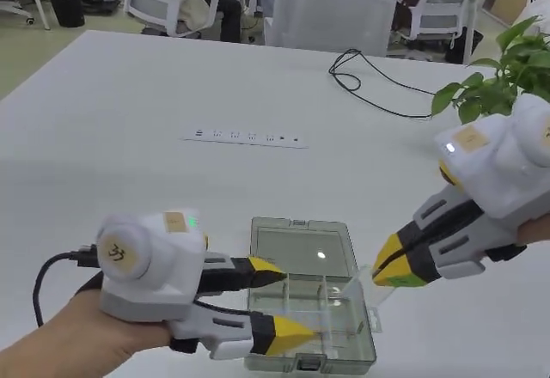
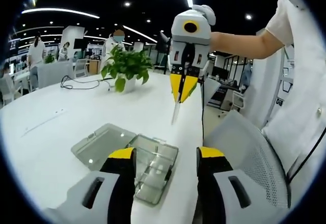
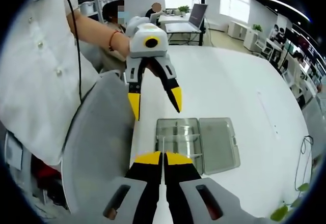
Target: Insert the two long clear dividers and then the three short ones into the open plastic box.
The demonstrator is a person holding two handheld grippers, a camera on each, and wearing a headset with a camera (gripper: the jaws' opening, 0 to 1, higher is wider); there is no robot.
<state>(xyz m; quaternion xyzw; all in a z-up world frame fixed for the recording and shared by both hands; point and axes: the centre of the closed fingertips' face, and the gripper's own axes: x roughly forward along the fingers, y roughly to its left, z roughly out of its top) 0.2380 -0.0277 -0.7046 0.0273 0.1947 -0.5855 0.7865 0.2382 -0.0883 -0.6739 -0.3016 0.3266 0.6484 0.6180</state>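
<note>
Being held over open clear plastic box (image 1: 371,331): thin clear divider (image 1: 361,288), clenched in right gripper (image 1: 387,266) fingers; upright, slot-aligned descent being advised; left gripper (image 1: 296,304) fingers released.

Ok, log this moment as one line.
left gripper: open, by box | right gripper: shut on divider, above box | box: lid open

The clear, grey-tinted plastic box (image 1: 359,354) lies open near the bench's (image 1: 129,94) near edge, its lid (image 1: 301,249) folded flat toward the far edge. Clear partitions (image 3: 176,135) already stand inside. One clear divider (image 1: 359,290) hangs tilted over the box's right side, pinched in the right tool (image 1: 384,272).
</note>
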